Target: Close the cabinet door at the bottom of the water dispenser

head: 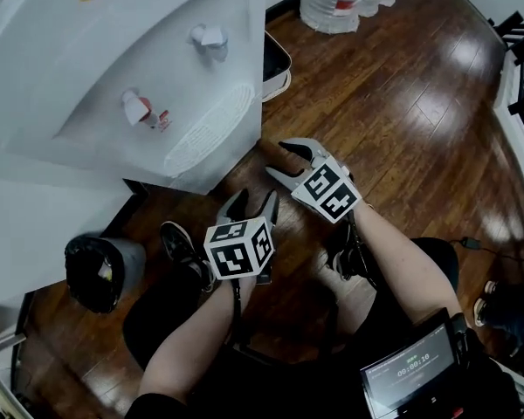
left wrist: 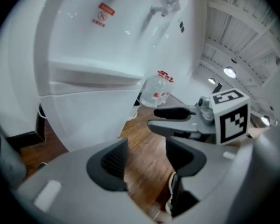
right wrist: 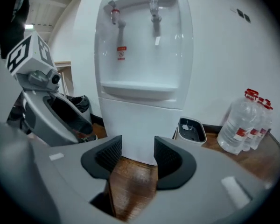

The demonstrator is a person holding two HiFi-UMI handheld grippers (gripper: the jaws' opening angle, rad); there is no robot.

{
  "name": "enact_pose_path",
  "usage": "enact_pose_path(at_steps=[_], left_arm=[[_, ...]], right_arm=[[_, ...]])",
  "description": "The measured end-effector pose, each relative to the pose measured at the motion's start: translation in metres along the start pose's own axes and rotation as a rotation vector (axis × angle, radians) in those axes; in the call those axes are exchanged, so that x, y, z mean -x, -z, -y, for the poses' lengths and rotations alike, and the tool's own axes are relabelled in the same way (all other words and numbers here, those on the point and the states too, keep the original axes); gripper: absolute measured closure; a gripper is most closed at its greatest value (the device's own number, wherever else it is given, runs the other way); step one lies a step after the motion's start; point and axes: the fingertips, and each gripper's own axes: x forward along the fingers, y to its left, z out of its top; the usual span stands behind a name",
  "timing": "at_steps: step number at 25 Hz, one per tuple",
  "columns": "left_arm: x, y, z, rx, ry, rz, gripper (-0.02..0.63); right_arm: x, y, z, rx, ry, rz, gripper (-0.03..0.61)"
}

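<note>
Water dispenser (head: 140,77) stands far left on the wood floor (head: 402,85), and its bottom cabinet door (right wrist: 140,129) looks flush with the body, so the closing seems done. Left tongs (head: 254,201) and right tongs (head: 278,159) hover near it, both open, nothing between them. Next, I'd say, a confirming push on that panel.

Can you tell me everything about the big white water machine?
The water dispenser is a tall white box, shiny like plastic, standing upright on the wooden floor against a white wall. Up top are a red tap and a pale tap, with a red sticker and a drip shelf below. Its bottom cabinet door looks shut. The left gripper and right gripper hang clear of it.
</note>
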Motion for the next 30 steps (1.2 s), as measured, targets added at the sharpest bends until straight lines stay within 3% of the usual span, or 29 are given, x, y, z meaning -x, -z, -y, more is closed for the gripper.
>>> enact_pose_path(at_steps=[7,14,19,24,30], left_arm=[[0.047,-0.001,-0.003,-0.034,-0.093,0.196,0.368],[0.082,-0.014,0.019,-0.091,-0.092,0.364,0.416],[0.095,-0.015,0.035,-0.137,-0.09,0.38,0.442],[0.115,-0.05,0.062,-0.306,-0.059,0.5,0.482],[0.134,-0.075,0.076,-0.294,-0.009,0.577,0.483]], right_arm=[[0.065,-0.019,-0.035,-0.125,0.033,0.169,0.385],[0.138,-0.046,-0.052,-0.291,0.022,0.345,0.425],[0.156,-0.057,-0.065,-0.26,0.024,0.376,0.428],[0.17,-0.097,-0.056,-0.281,0.05,0.465,0.458],[0.175,-0.114,-0.052,-0.25,0.077,0.52,0.521]])
